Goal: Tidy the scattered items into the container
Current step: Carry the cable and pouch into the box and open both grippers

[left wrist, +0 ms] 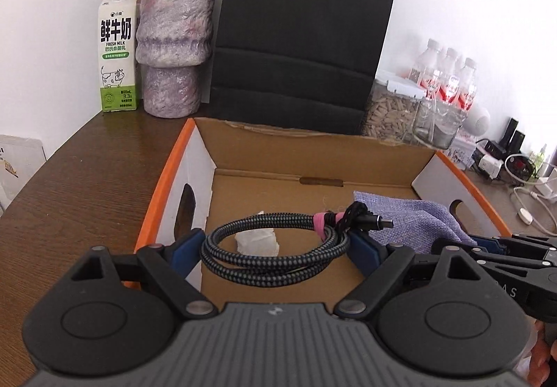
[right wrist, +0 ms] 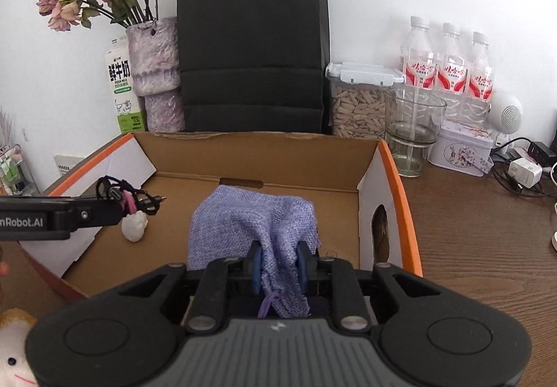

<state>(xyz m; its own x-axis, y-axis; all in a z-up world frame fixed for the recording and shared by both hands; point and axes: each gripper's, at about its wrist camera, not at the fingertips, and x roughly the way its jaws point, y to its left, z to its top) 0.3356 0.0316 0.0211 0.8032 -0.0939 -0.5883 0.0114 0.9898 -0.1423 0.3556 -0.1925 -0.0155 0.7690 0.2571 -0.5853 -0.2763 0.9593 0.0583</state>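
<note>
Coiled cable (left wrist: 275,244) sits between the left gripper's (left wrist: 275,247) spread jaws, over the cardboard box (left wrist: 313,150); right gripper (right wrist: 278,265) pinches the purple pouch (right wrist: 250,223) near its drawstring. Both hang inside; releasing carelessly could snag cable on pouch

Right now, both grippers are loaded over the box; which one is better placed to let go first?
Right. The right gripper pinches the purple pouch, which already drapes onto the box floor. The left gripper holds the coiled cable above the white wad.
</note>
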